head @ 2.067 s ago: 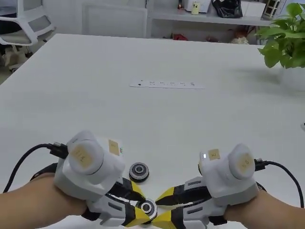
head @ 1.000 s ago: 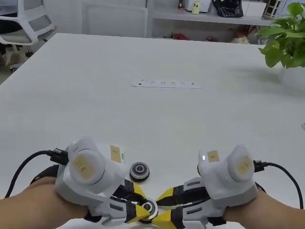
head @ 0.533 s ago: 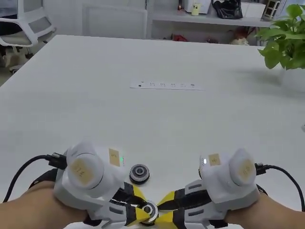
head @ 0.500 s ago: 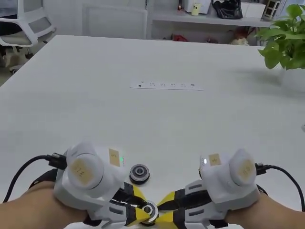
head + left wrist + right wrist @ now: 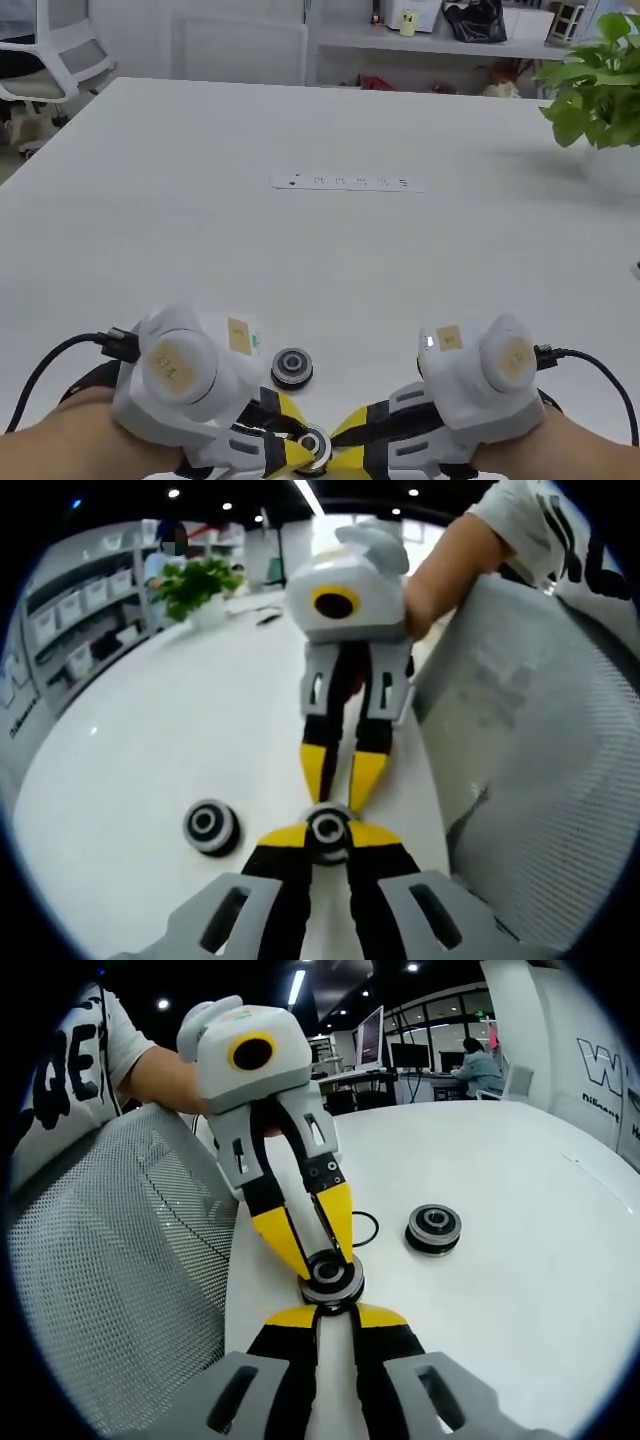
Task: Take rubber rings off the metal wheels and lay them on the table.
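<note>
Both tongs meet at the near edge of the table [image 5: 330, 270], tip to tip over one metal wheel. Left gripper [image 5: 328, 837]: jaws drawn in close, yellow tips clamped either side of the held wheel [image 5: 333, 1278], which sits lifted just clear of the tabletop. Right gripper [image 5: 337, 1318]: jaws nearly together, only a thin gap between them, tips nipped against the rim of the same wheel from the opposite side. Whether they have the rubber itself or the metal edge, cannot tell. In the left gripper view the right gripper's yellow fingers [image 5: 315, 768] come down onto the wheel's far side. Second wheel [image 5: 292, 366] lies flat on the table just beyond the tips, untouched, dark band around its rim. One thin black rubber ring [image 5: 376, 1228] lies loose on the table between the left gripper's fingers and that second wheel. White power strip [image 5: 345, 182] well apart, mid-table.
</note>
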### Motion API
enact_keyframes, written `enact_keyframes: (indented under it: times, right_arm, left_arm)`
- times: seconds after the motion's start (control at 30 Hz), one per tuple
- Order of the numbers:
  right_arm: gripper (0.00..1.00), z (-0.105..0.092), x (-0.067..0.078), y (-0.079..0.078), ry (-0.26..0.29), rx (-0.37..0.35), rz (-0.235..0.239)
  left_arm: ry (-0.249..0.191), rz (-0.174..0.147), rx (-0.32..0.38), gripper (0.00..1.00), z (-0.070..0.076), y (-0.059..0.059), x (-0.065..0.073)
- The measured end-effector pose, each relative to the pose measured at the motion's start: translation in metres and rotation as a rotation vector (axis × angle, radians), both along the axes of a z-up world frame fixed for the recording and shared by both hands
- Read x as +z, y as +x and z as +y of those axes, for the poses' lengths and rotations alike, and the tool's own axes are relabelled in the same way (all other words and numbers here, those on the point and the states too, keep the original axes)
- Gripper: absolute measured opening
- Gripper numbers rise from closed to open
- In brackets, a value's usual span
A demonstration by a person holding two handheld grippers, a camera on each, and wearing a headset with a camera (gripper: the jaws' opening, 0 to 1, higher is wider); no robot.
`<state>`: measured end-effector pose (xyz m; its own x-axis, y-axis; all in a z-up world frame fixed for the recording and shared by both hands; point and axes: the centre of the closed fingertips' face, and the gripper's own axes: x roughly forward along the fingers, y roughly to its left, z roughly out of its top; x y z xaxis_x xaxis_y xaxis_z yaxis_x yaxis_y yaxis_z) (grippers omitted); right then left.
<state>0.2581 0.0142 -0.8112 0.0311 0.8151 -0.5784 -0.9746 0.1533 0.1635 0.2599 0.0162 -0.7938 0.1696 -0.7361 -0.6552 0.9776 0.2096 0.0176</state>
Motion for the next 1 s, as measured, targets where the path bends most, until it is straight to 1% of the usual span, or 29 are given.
enact_keyframes:
  times: [0.03,0.07,0.1,0.37,0.43,0.53,0.63,0.7,0.77,0.8,1.0]
  right_arm:
    - [0.06,-0.001,0.000,0.000,-0.003,0.001,-0.005]
    - [0.03,-0.002,-0.001,0.001,-0.007,0.004,-0.021]
    - [0.02,-0.002,-0.001,0.000,-0.006,0.003,-0.016]
    - [0.00,-0.002,-0.001,0.001,0.001,-0.024,0.019]
    - [0.00,-0.002,-0.001,0.002,0.005,-0.040,0.035]
    - [0.00,-0.003,-0.001,0.003,0.022,-0.075,0.080]
    - [0.00,-0.004,-0.001,0.004,0.035,-0.099,0.112]
    - [0.00,-0.003,0.001,0.005,0.055,-0.120,0.139]
    - [0.00,-0.004,0.000,0.005,0.054,-0.126,0.146]
    - [0.00,-0.005,0.001,0.006,0.061,-0.133,0.152]
    - [0.00,-0.007,0.005,0.011,0.117,-0.196,0.228]
  left_arm:
    - [0.000,0.000,0.000,0.13,0.000,0.000,0.000]
    - [-0.001,-0.001,0.000,0.13,0.000,0.000,0.000]
    - [-0.001,-0.001,0.000,0.13,0.000,0.000,0.000]
    - [0.002,-0.007,-0.006,0.13,0.000,0.000,0.000]
    - [0.002,-0.007,-0.004,0.13,0.000,0.000,0.000]
    - [0.005,-0.012,-0.005,0.13,0.000,-0.001,0.000]
    - [0.006,-0.016,-0.003,0.13,0.000,-0.001,0.000]
    - [0.008,-0.019,-0.003,0.13,0.000,-0.001,0.000]
    - [0.008,-0.019,-0.002,0.13,0.000,0.000,0.000]
    - [0.008,-0.019,-0.002,0.13,0.000,0.000,0.000]
    - [0.010,-0.021,0.001,0.13,0.000,0.000,0.000]
